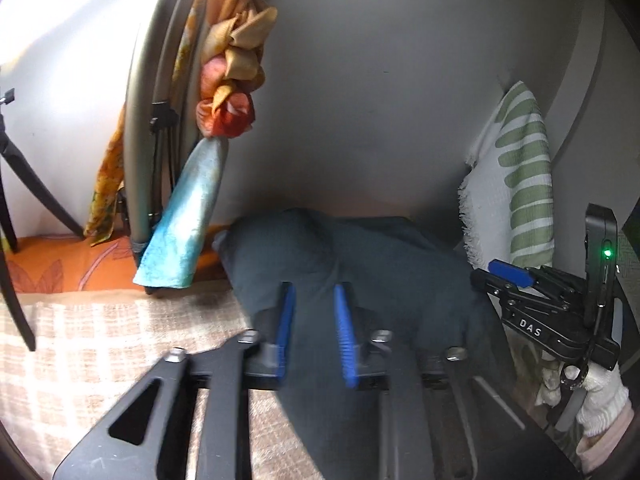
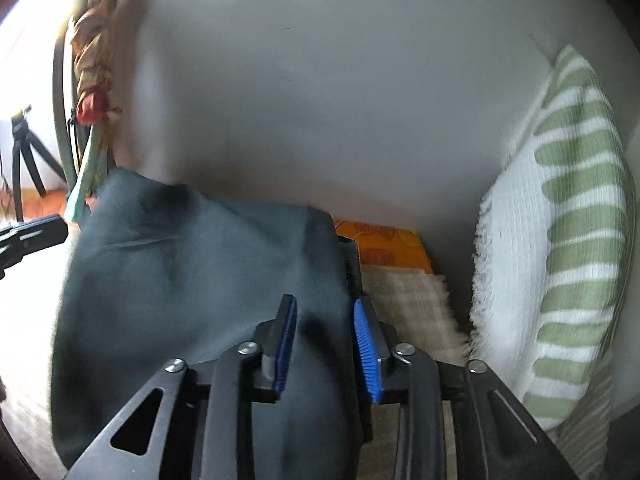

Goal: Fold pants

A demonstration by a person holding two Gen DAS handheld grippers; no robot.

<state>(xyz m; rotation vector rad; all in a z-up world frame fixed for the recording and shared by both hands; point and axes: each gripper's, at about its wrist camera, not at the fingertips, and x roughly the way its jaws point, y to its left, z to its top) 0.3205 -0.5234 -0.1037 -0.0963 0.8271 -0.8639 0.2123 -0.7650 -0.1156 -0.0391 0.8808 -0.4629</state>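
Both my left gripper (image 1: pixel 314 332) and right gripper (image 2: pixel 326 344) stand with fingers parted over the dark pants (image 1: pixel 360 264) near the striped pillow (image 2: pixel 560 240); best to pinch matching edges, lift evenly.

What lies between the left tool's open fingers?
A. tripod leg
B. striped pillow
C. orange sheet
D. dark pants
D: in the left wrist view the dark pants fill the gap of the left tool, whose fingers stand apart.
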